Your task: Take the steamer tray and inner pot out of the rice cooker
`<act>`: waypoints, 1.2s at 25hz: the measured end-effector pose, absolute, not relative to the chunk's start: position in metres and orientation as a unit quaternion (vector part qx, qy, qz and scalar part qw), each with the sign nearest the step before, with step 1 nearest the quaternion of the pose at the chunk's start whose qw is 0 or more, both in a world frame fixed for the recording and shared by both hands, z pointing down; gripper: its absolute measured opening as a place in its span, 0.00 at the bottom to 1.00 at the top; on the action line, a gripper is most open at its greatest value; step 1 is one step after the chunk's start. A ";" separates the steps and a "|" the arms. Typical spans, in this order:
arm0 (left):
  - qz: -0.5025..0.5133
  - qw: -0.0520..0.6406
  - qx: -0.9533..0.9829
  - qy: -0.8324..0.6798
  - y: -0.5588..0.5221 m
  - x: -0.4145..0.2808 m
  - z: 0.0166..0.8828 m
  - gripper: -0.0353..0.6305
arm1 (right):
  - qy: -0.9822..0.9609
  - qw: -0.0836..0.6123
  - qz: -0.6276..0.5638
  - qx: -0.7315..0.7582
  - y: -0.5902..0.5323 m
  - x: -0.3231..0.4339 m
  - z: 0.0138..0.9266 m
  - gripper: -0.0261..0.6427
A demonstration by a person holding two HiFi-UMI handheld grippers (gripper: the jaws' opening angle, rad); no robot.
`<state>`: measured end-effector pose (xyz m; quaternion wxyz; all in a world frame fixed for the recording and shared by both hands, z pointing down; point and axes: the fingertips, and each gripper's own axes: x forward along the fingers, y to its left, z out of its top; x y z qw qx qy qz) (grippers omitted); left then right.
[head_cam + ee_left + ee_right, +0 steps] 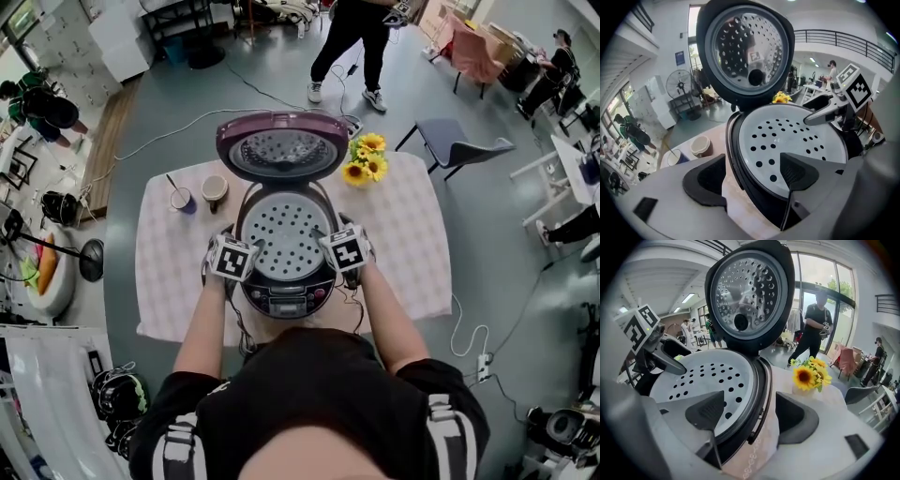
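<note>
Rice cooker (286, 281) stands in the middle of a cloth-covered surface (412, 234) in the head view, with its lid (283, 145) swung up and back. The perforated steamer tray (284, 234) sits in the cooker's mouth; the inner pot cannot be seen under it. The left tool (234, 255) is at the cooker's left rim and the right tool (342, 248) at its right rim, but this view does not show how their jaws stand. Two cups (199, 195) stand to the left of the lid, sunflowers (366, 157) to its right, and a person (349, 42) stands on the floor beyond.

The left gripper view shows the left tool (750, 176) released, its jaws wide apart and straddling the cooker's rim: one jaw over the surface outside, the other over the tray's holes. Whether either jaw touches cannot be told. The right tool (834, 110) shows across the tray, and a fan (678, 84) stands far behind the cups.

The right gripper view shows the right tool (752, 413) likewise released, one jaw over the tray and the other outside the rim above the surface, with the sunflowers just past it.
</note>
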<state>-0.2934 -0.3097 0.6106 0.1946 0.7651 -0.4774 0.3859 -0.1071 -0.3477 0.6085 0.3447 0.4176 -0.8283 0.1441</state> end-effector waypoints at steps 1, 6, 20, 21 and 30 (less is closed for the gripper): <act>0.391 0.195 0.762 -0.478 -0.311 -0.294 0.614 0.58 | -0.827 0.349 0.145 0.416 -0.348 -0.107 0.610 0.54; 0.415 0.196 0.746 -0.482 -0.312 -0.298 0.622 0.49 | -0.826 0.357 0.148 0.411 -0.348 -0.107 0.613 0.54; 0.408 0.171 0.741 -0.506 -0.305 -0.300 0.606 0.33 | -0.813 0.373 0.116 0.431 -0.339 -0.108 0.594 0.32; 0.406 0.167 0.742 -0.507 -0.305 -0.299 0.603 0.27 | -0.813 0.372 0.113 0.434 -0.339 -0.108 0.592 0.30; 0.372 0.176 0.755 -0.511 -0.301 -0.295 0.584 0.23 | -0.811 0.355 0.083 0.458 -0.337 -0.109 0.570 0.17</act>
